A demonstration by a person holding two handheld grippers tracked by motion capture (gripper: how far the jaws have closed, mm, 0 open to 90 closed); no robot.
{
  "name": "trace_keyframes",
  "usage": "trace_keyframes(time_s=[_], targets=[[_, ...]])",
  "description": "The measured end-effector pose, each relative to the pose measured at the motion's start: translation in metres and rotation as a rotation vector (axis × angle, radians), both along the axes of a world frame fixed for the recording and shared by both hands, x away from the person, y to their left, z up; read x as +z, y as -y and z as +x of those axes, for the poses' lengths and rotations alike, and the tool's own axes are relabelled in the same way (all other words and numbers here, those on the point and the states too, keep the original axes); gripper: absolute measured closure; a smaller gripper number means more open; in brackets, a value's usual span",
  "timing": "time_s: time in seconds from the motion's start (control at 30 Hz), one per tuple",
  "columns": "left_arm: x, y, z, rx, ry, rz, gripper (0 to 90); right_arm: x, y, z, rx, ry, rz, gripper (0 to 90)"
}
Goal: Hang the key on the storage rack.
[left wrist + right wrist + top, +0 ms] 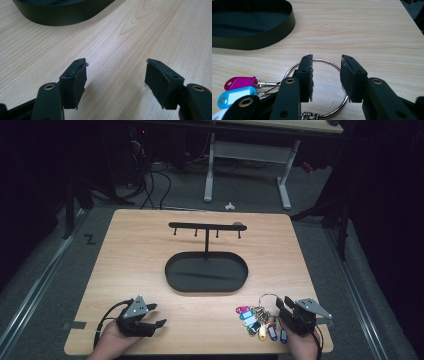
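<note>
A metal key ring (268,299) with several coloured tags (257,322) lies flat near the table's front right corner. My right gripper (281,306) is right beside it, open. In the right gripper view the gripper (327,58) hovers over the ring (337,66), one jaw on each side of its far arc, with the pink tag (237,82) and cyan tag (233,96) at lower left. My left gripper (157,315) rests open at the front left with nothing between its jaws; in the left gripper view (116,62) only bare wood lies between them.
A black oval tray (172,281) sits mid-table, with a T-shaped stand (206,226) bearing several small hooks rising from its far edge. The tray's wall shows in the left gripper view (62,16) and the right gripper view (262,37). Desk legs and cables stand beyond the table.
</note>
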State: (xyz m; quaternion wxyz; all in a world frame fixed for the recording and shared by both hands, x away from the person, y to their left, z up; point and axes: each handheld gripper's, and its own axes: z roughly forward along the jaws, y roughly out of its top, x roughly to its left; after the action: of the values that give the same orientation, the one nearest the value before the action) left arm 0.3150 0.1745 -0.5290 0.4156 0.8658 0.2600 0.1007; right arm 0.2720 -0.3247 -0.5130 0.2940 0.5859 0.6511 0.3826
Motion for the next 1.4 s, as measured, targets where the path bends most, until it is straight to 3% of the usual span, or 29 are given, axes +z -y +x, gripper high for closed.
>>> trace_keyframes(time_s=[1.03,1.4], targets=[[0.0005,-0.0001,0.0001,0.001,0.000,-0.003,34.1,0.0007,0.0004,-0.0012,0.008,0.000,0.000,61.7],[0.0000,0.0006,0.0004,-0.004,-0.001,0.002,34.2,0.0008,-0.0037,0.0006,0.050,-0.015,-0.005,63.3]])
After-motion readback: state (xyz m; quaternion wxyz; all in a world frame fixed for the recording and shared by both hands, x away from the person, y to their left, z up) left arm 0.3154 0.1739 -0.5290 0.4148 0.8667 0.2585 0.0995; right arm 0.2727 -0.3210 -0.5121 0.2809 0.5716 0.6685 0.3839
